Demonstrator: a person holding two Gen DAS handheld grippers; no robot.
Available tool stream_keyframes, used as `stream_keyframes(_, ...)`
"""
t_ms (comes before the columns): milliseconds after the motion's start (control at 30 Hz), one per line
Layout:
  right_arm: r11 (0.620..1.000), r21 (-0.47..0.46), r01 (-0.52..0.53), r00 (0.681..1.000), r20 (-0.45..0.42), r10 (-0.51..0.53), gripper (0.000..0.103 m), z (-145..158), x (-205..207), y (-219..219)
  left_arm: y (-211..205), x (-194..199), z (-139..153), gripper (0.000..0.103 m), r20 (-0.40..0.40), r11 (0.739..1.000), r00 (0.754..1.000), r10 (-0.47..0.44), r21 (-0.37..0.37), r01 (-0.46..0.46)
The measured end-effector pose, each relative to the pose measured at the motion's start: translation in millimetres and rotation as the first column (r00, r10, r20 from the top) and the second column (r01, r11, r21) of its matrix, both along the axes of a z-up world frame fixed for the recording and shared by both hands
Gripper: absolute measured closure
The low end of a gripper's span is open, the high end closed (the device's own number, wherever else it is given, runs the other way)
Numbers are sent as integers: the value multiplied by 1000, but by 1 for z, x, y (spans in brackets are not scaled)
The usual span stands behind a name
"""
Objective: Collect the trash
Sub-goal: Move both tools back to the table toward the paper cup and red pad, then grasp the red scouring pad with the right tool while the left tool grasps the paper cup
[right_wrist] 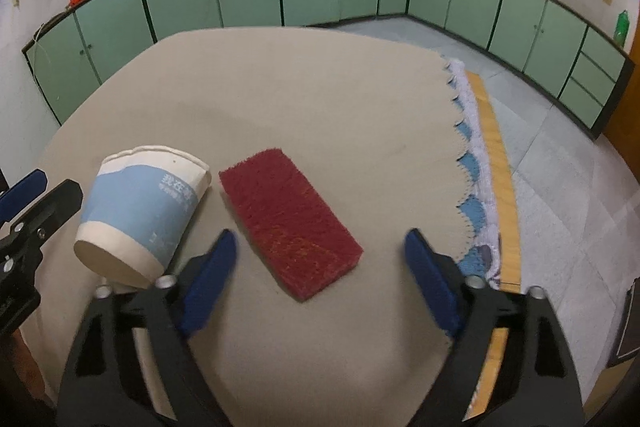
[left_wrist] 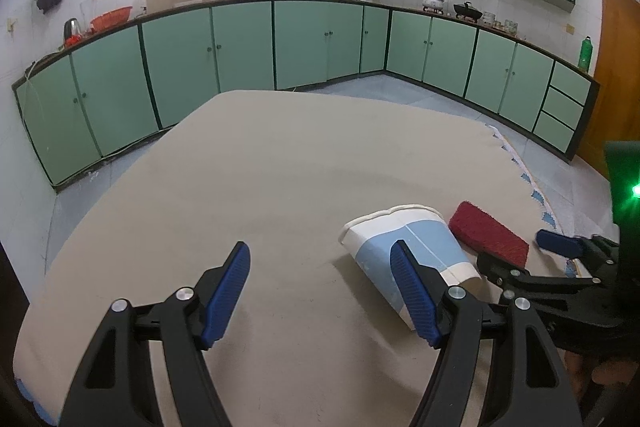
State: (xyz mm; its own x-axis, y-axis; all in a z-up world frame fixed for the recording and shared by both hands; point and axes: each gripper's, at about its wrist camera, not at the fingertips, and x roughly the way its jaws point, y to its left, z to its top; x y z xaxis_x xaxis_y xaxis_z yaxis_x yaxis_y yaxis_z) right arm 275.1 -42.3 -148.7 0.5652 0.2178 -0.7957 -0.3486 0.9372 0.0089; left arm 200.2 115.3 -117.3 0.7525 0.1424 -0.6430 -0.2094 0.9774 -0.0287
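Note:
A white and light-blue paper cup (left_wrist: 404, 241) lies on its side on the beige tablecloth (left_wrist: 260, 167); it also shows in the right wrist view (right_wrist: 144, 207). A dark red scouring sponge (right_wrist: 288, 223) lies flat just right of the cup, also in the left wrist view (left_wrist: 490, 235). My left gripper (left_wrist: 320, 295) is open and empty, its right finger in front of the cup. My right gripper (right_wrist: 320, 283) is open and empty, its fingers on either side of the sponge's near end.
The table's right edge has a scalloped blue and white cloth border (right_wrist: 476, 187) over a wooden edge (right_wrist: 500, 167). Green kitchen cabinets (left_wrist: 240, 43) line the far walls. Tiled floor (right_wrist: 560, 187) lies to the right.

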Motion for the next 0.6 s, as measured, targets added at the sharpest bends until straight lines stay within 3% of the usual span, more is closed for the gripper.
stream_keyframes(100,1000,5,2,1000,3,-2,32,1,2,0,1,1,-1,32,-3,1000,1000,1,-2,-1)
stream_keyframes(200,1000,4,-17,1000,8,17,48,3,0,3,1,2,0,32,-4,1000,1000,0,-4,0)
stream_keyframes(367,1000,14,-18,1000,19,17,51,5,-3,0,0,4,1,32,-2,1000,1000,-4,-5,4)
stream_keyframes(600,996,54,71,996,55,-74,52,16,-6,-18,-10,3,5,31,15,999,1000,-28,-16,28)
